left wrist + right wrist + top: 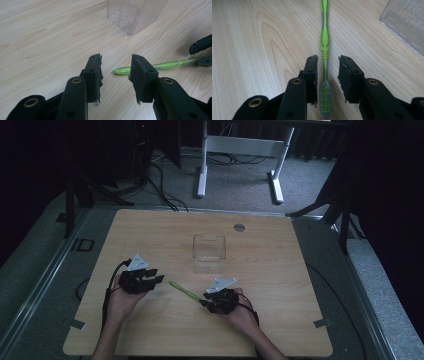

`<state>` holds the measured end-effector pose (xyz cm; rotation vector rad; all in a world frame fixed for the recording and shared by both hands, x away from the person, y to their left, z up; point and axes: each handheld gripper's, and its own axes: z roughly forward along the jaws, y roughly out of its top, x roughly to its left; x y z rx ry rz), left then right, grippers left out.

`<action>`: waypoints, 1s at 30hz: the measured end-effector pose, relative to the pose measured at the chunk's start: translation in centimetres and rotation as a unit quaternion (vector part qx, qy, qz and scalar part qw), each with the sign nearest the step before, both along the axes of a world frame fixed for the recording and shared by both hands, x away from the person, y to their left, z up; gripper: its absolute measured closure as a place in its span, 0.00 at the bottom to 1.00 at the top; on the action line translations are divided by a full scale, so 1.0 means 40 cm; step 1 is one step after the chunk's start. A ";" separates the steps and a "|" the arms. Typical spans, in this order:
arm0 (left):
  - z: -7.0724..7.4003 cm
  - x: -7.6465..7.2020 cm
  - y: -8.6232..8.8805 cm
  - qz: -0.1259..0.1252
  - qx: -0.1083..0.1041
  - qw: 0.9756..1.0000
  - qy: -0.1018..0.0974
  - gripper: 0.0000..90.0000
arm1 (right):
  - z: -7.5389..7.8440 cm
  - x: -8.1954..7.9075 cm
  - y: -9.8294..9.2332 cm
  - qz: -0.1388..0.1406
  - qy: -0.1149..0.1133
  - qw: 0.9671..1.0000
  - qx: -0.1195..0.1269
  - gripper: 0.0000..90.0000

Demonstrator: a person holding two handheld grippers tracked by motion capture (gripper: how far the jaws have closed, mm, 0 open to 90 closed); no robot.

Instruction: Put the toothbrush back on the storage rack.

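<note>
Toothbrush (325,47) lies flat on the desk (280,270) between the right hand-held gripper's (327,72) parted, empty jaws; closing comes next. Left hand-held gripper (116,71) gapes empty.

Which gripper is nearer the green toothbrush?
Right. The right gripper straddles the toothbrush near its head, jaws open; the left gripper sits open, short of its handle tip.

We count one green toothbrush (184,291), one clear plastic container (209,253) and one wooden surface (150,235). We count two grippers, left gripper (156,275) and right gripper (204,299).
</note>
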<state>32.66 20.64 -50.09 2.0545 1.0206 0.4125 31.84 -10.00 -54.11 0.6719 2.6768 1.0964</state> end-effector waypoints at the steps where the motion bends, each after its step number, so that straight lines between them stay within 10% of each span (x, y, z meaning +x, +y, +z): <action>1: 0.000 0.000 0.000 0.000 0.000 1.000 0.000 0.67 | 0.000 0.000 0.000 0.000 0.000 1.000 0.000 0.76; 30: 0.002 -0.006 0.000 -0.015 0.003 1.000 -0.005 0.66 | -0.019 0.005 0.017 0.023 -0.008 1.000 -0.019 0.92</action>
